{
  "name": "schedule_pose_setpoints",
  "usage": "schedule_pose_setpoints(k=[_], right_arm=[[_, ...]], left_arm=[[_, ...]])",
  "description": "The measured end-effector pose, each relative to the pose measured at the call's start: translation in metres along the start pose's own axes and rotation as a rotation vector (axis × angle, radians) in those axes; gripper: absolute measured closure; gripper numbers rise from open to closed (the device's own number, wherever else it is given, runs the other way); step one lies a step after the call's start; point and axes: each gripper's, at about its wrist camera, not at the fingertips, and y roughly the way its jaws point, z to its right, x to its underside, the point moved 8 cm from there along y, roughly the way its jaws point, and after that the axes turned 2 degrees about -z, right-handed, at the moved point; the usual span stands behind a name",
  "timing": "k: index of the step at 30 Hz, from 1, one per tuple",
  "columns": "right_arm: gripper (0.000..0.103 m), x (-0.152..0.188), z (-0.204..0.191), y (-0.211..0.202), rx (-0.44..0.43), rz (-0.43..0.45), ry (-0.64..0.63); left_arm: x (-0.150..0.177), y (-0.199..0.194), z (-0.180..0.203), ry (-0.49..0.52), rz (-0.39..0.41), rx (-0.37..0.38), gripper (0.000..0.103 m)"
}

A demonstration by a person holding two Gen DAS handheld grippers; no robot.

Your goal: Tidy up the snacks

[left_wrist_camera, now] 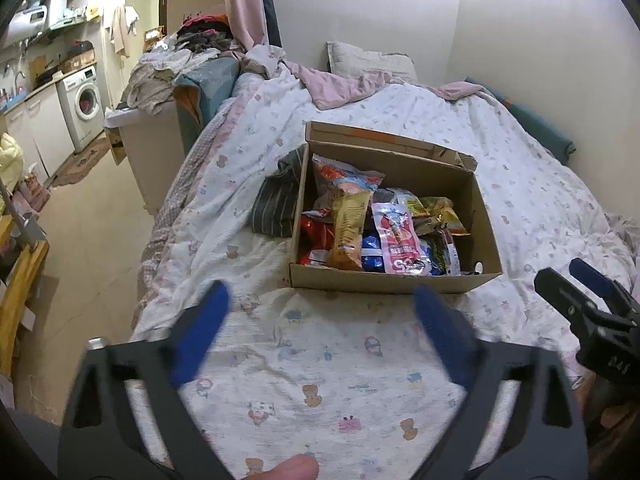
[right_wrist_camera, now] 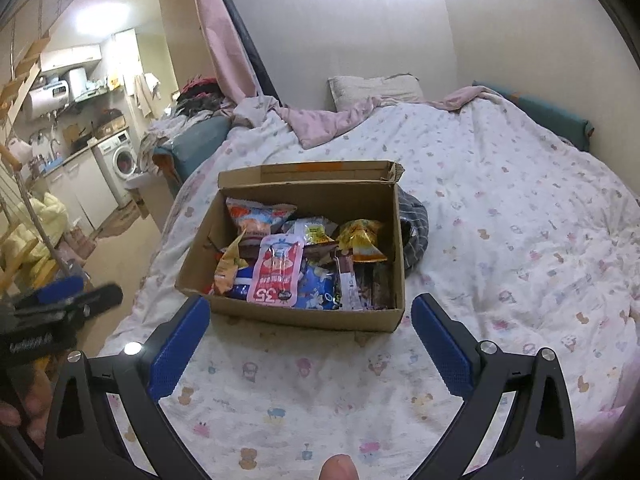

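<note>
- Snack packets (right_wrist_camera: 296, 264) lie heaped inside the cardboard box (right_wrist_camera: 304, 320) on the bed (right_wrist_camera: 520, 220).
- Left gripper (left_wrist_camera: 322, 300) and right gripper (right_wrist_camera: 310, 312) hover just before the box, fingers apart, empty.
- Fits either sorting ahead or packing finished.

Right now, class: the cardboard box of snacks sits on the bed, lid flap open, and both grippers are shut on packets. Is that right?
Not quite. The cardboard box sits on the bed, flap open, but the left gripper and right gripper are open and empty, as each wrist view shows.
</note>
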Motion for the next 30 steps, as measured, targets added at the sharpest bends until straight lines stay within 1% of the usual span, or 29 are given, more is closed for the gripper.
schedule_pose_setpoints(k=[3, 5, 12, 17, 20, 30], right_arm=[[0.000, -0.0002, 0.0006, 0.0046, -0.005, -0.011, 0.009], [0.000, -0.0011, -0.0001, 0.0047, -0.007, -0.005, 0.010], [0.000, -0.0018, -0.0041, 0.0023, 0.011, 0.012, -0.021], [0.000, -0.0015, -0.0041, 0.0028, 0.012, 0.008, -0.019], [0.000, -0.0005, -0.0042, 0.0033, -0.001, -0.005, -0.007], [0.000, -0.0002, -0.0045, 0.0042, 0.009, -0.007, -0.012]], left_arm=[[-0.0008, -0.0006, 0.0004, 0.008, 0.012, -0.008, 0.000], [-0.0005, 0.0000, 0.0006, 0.011, 0.011, -0.021, 0.000], [0.0007, 0.0022, 0.0029, 0.018, 0.003, -0.025, 0.000], [0.0009, 0.0025, 0.0028, 0.029, 0.010, -0.035, 0.000], [0.0017, 0.0028, 0.0026, 0.038, 0.011, -0.043, 0.000], [0.0020, 0.0041, -0.0014, 0.020, 0.004, -0.035, 0.000]])
